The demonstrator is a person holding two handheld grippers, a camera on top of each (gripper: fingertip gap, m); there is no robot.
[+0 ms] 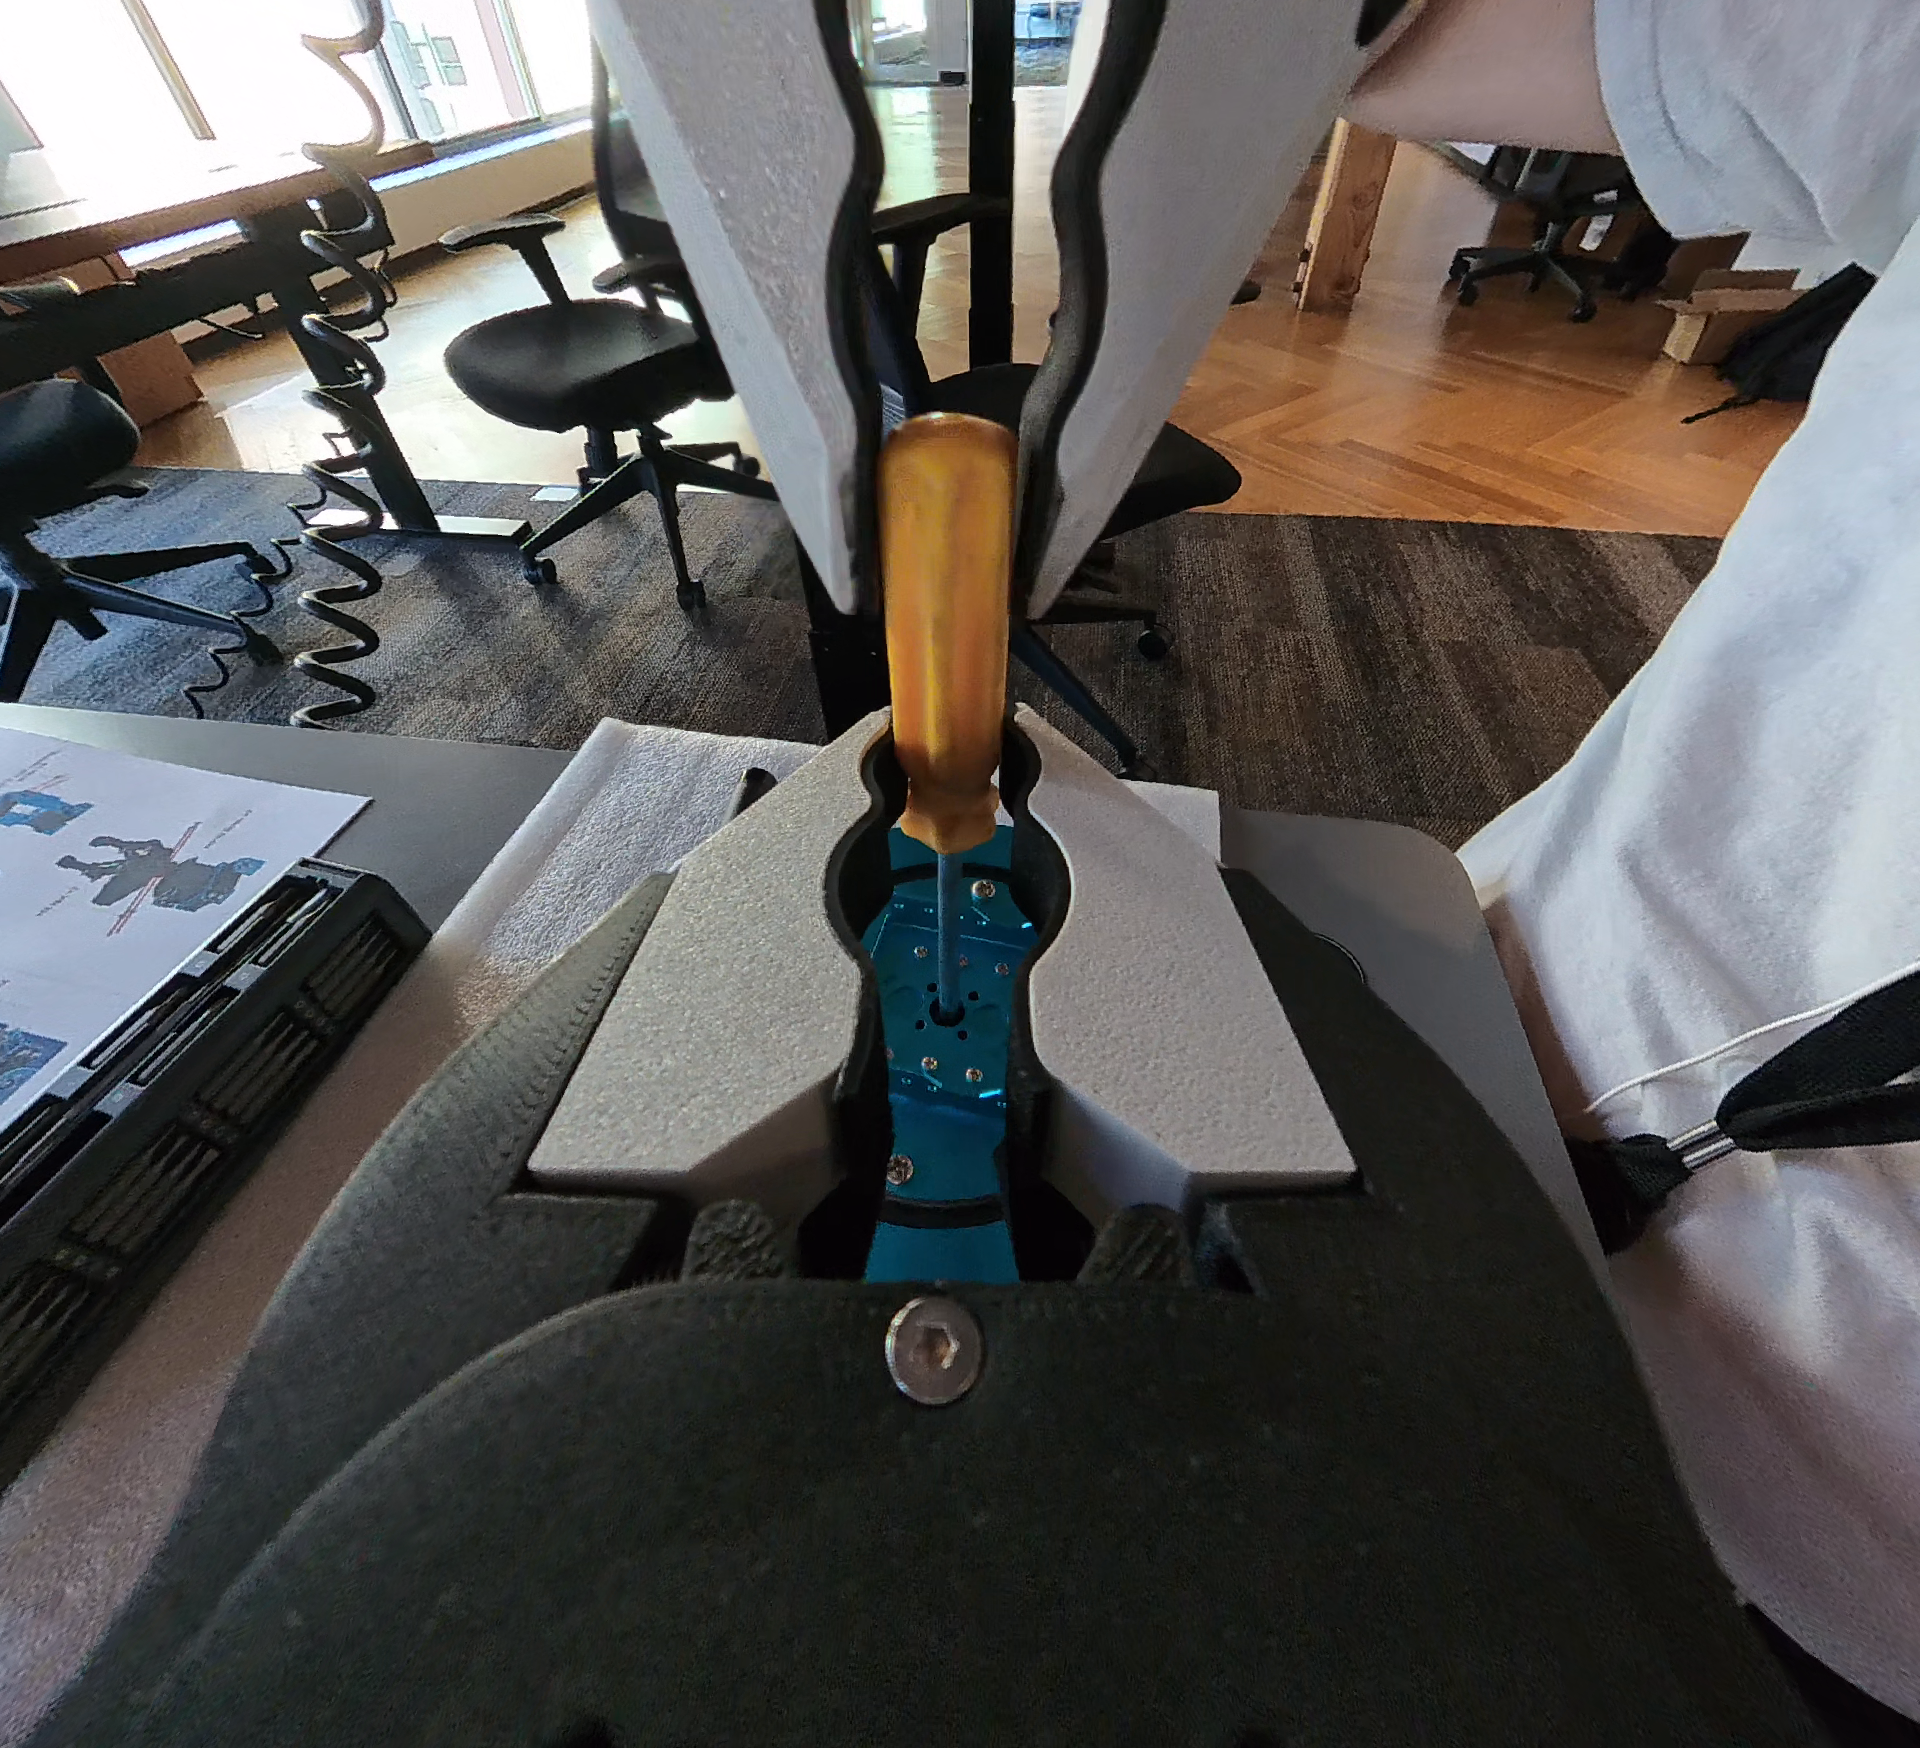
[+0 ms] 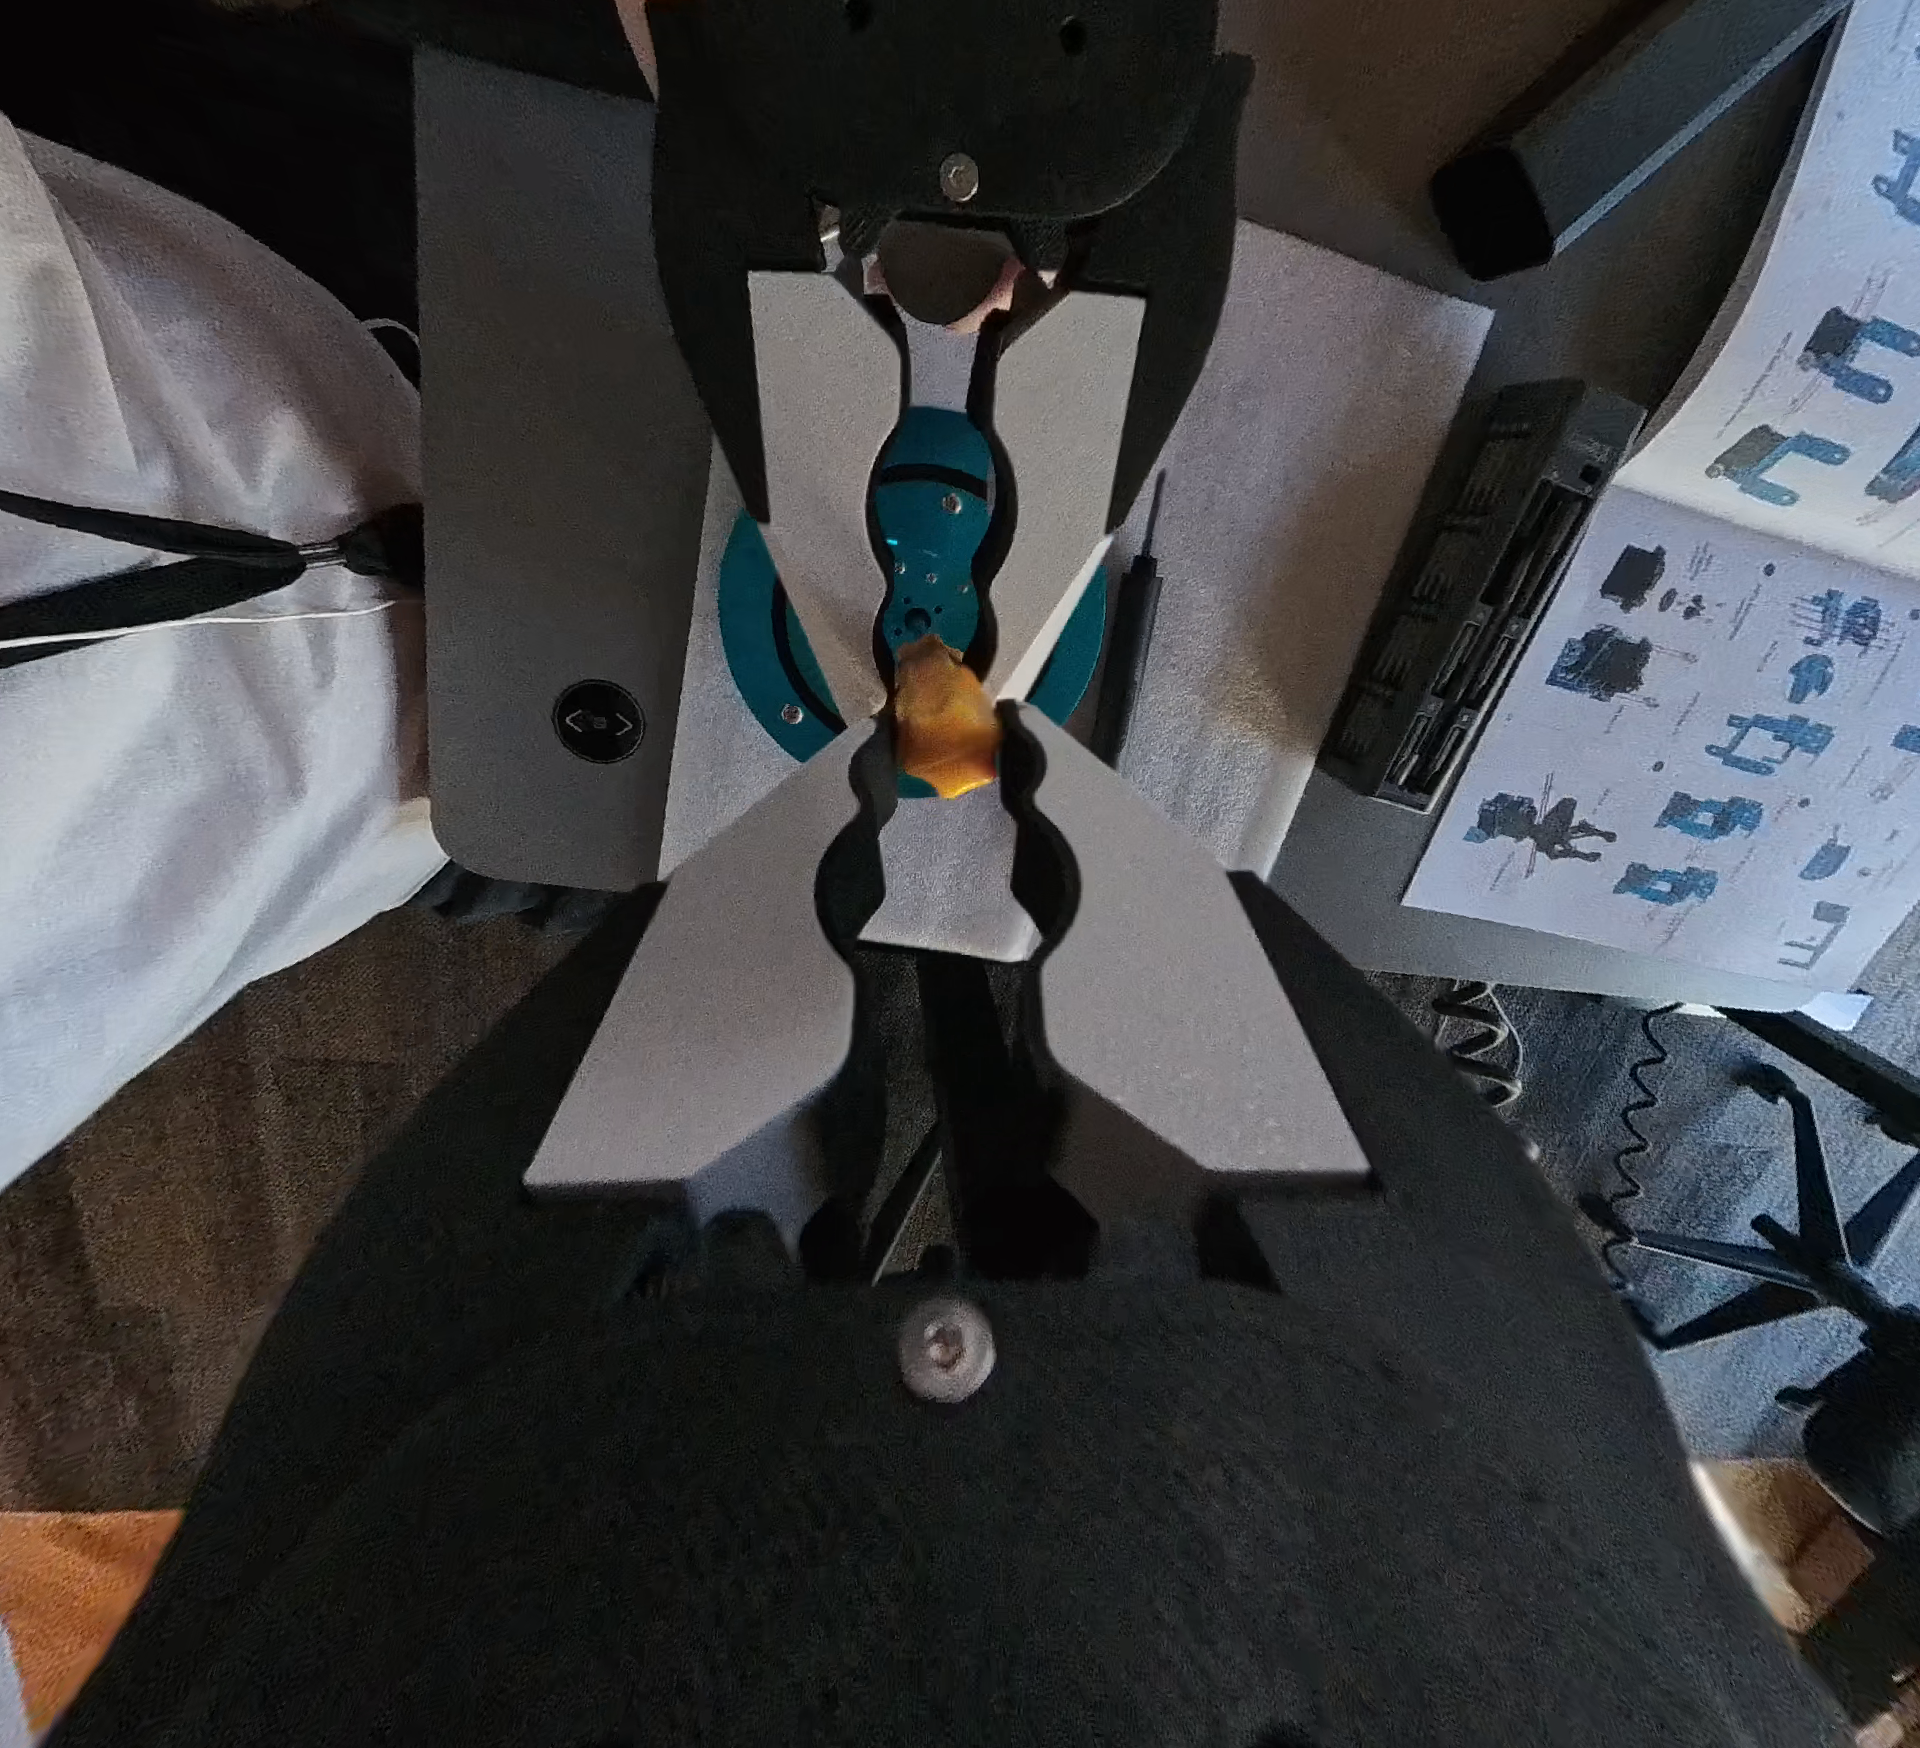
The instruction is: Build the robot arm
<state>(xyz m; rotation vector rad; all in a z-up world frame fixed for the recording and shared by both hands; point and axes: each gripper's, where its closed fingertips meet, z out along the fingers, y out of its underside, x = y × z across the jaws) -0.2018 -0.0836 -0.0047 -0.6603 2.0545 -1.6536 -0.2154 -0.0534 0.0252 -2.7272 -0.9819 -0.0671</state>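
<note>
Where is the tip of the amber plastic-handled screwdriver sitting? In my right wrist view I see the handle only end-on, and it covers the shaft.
Observer: In the left wrist view the thin steel shaft drops from the amber plastic-handled screwdriver into the central hole of the blue metal part.
Operator: How high on the handle am I holding?
Observer: The right gripper clamps the upper half; the lower half hangs free below it.
Operator: Is the handle clear of the other gripper?
Observer: Its lower end passes through the rounded notch between the left gripper fingertips; I cannot tell whether it touches.
</note>
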